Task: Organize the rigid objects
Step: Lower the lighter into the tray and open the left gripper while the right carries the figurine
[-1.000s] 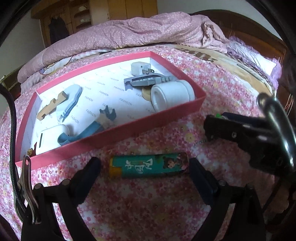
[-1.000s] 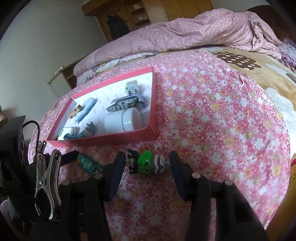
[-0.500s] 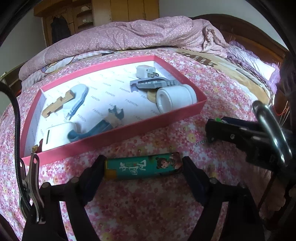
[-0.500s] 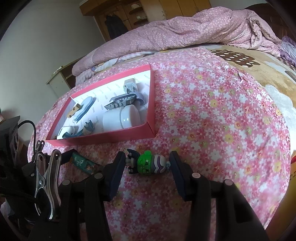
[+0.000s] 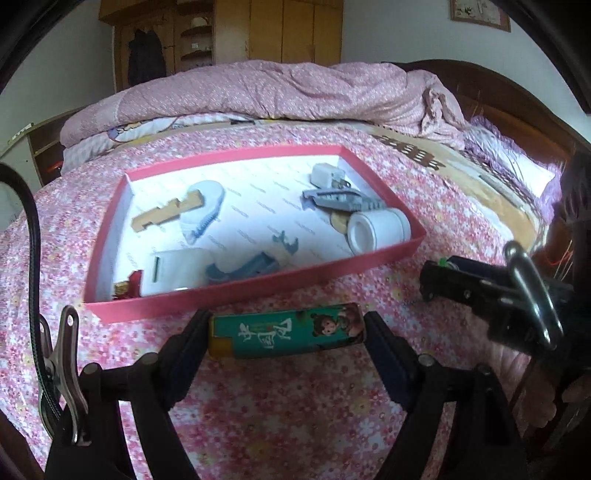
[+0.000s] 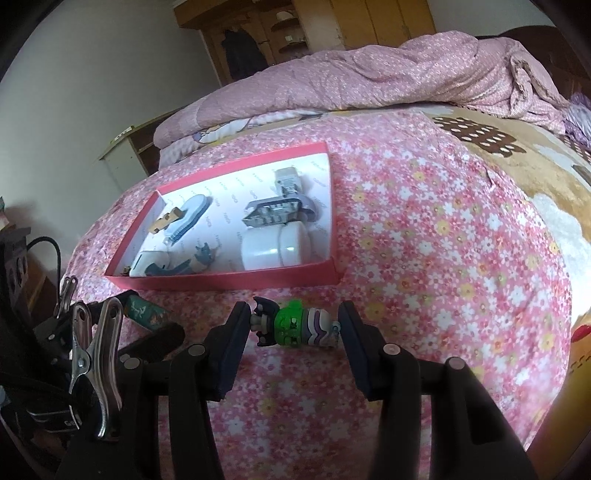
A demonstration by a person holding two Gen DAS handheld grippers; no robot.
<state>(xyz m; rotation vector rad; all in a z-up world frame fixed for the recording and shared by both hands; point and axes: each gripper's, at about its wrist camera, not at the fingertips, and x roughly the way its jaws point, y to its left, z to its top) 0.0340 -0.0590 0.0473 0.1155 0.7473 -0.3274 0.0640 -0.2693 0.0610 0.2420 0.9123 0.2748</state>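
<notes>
a bed [image 5: 295,398] with a pink flowered cover fills both views, with a rumpled pink quilt [image 5: 280,88] heaped along its far side and a wooden cupboard [image 5: 258,29] behind that. on the cover lies a shallow red box [image 5: 236,291] with a white lining, its near wall just beyond the fingertips in both views. inside the box, from largest down, are a white jar [image 5: 376,229] on its side at the near right corner, a white block [image 5: 170,269] at the near left, a grey tool [image 5: 336,195] and a white plug [image 5: 325,173] at the far right, a pale blue brush [image 5: 203,210] with a wooden piece [image 5: 166,214] across it at the far left, and a blue clip [image 5: 251,266] by the near wall. the left hand-held gripper [image 5: 286,330] has just been closing and now pinches a teal lighter [image 5: 286,330] end to end, crosswise, near the box's near wall. the right hand-held gripper [image 6: 293,326] pinches a small green and purple toy figure [image 6: 293,326] lengthwise between its pads, also just short of the box. in the right wrist view the lighter shows at the near left, and in the left wrist view the other gripper shows at the right.
</notes>
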